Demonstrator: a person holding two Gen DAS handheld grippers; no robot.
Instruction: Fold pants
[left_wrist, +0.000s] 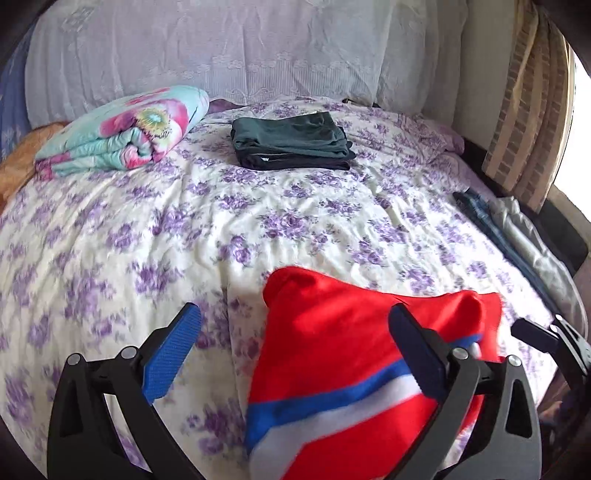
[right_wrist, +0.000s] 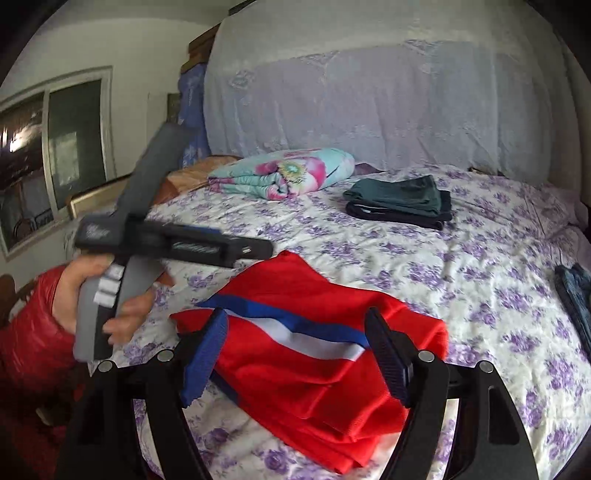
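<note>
Red pants (left_wrist: 332, 350) with a blue and white stripe lie folded on the floral bedsheet (left_wrist: 184, 221), near the bed's front edge; they also show in the right wrist view (right_wrist: 314, 354). My left gripper (left_wrist: 295, 332) is open and empty, above the pants' left edge. It also shows from the side in the right wrist view (right_wrist: 255, 249), held in a hand. My right gripper (right_wrist: 295, 339) is open and empty, its fingers spread over the folded pants. Its tips show at the right of the left wrist view (left_wrist: 543, 332).
A stack of folded dark green and black clothes (left_wrist: 291, 142) lies at the back of the bed. A folded flowered quilt (left_wrist: 122, 131) lies back left. Blue and grey garments (left_wrist: 517, 236) lie at the right edge. A lace-covered headboard (left_wrist: 221, 48) stands behind.
</note>
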